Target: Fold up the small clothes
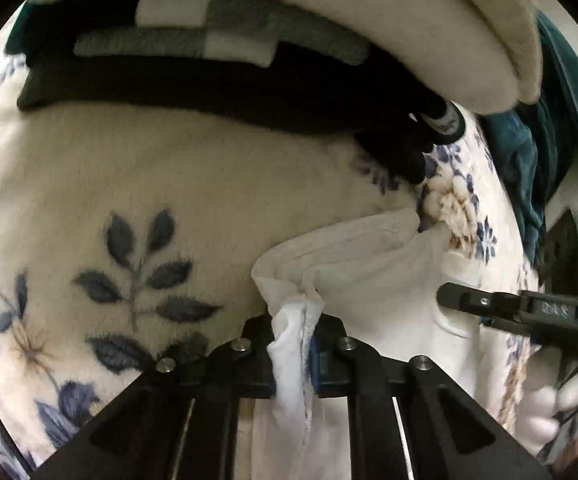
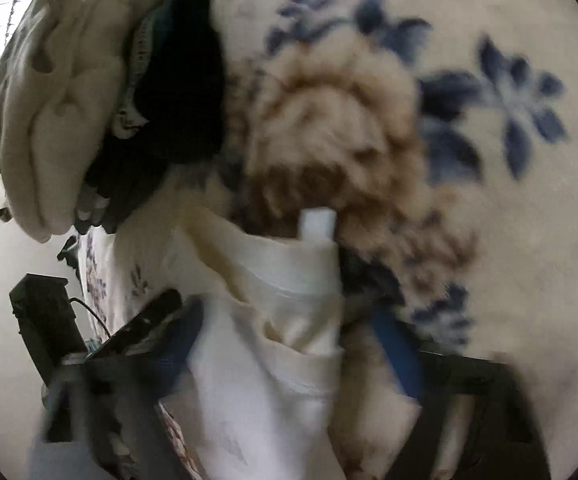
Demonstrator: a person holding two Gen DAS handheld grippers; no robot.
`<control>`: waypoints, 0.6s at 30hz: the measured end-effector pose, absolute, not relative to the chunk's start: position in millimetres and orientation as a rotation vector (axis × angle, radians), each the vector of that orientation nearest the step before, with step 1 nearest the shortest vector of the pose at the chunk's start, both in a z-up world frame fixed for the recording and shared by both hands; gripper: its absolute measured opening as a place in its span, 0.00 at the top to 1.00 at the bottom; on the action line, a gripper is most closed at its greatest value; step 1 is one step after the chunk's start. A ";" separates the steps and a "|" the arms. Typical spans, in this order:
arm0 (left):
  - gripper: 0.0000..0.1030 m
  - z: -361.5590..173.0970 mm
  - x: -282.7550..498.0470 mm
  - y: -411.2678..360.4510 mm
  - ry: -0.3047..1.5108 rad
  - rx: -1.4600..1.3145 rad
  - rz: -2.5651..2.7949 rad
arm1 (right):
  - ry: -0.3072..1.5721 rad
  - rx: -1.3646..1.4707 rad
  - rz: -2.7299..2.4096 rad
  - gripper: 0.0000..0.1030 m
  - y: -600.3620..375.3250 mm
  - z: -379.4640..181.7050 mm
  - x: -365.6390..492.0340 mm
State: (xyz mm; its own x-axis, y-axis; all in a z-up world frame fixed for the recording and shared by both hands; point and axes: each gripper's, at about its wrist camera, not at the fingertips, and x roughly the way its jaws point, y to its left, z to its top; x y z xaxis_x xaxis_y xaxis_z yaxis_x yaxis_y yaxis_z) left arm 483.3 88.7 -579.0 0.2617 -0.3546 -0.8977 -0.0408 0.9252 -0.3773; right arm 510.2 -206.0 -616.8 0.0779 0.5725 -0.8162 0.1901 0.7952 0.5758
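A small white garment (image 1: 353, 264) lies partly folded on a cream blanket with blue flowers (image 1: 129, 184). My left gripper (image 1: 295, 344) is shut on a bunched edge of the garment near the blanket. My right gripper (image 1: 449, 300) shows at the right in the left wrist view, over the garment's far edge. In the right wrist view the white garment (image 2: 273, 344) lies between the right gripper's (image 2: 289, 320) blue-padded fingers (image 2: 397, 352), which stand apart around it. That view is blurred.
A stack of folded clothes in black, grey and white (image 1: 209, 64) lies at the back under a cream pillow (image 1: 409, 28). Teal cloth (image 1: 541, 152) is at the right. The pillow (image 2: 57, 112) and dark clothes (image 2: 181, 80) show at the left in the right wrist view.
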 end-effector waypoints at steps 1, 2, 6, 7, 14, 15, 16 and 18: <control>0.92 -576.3 482.7 88.6 1.290 -0.351 -0.221 | 1.507 0.647 0.322 0.88 -203.3 -617.9 513.3; 0.92 -571.4 480.6 90.9 1.279 -0.359 -0.223 | 1.509 0.661 0.339 0.89 -200.5 -617.7 515.8; 0.92 -548.4 472.1 99.1 1.230 -0.394 -0.225 | 1.464 0.619 0.375 0.94 -189.4 -593.6 514.4; 0.92 -541.4 469.2 100.0 1.216 -0.398 -0.231 | 1.450 0.610 0.385 0.94 -186.9 -584.3 511.0; 0.92 -481.5 420.5 106.6 1.108 -0.416 -0.260 | 1.356 0.537 0.488 0.95 -164.9 -520.7 470.4; 0.92 -475.6 411.3 108.3 1.099 -0.423 -0.261 | 1.346 0.528 0.501 0.95 -163.8 -513.6 462.5; 0.92 -466.3 395.0 112.3 1.087 -0.431 -0.259 | 1.332 0.513 0.515 0.95 -161.4 -504.1 451.4; 0.92 -458.2 374.1 115.0 1.077 -0.459 -0.254 | 1.308 0.492 0.532 0.95 -160.5 -488.9 428.4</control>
State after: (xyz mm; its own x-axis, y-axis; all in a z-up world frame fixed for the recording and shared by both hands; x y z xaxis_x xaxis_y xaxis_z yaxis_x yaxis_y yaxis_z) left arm 374.1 115.0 -458.2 0.4575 -0.4167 -0.7855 -0.0214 0.8780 -0.4782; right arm 428.4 -160.5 -488.9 0.1752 0.6204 -0.7644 -0.0886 0.7832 0.6154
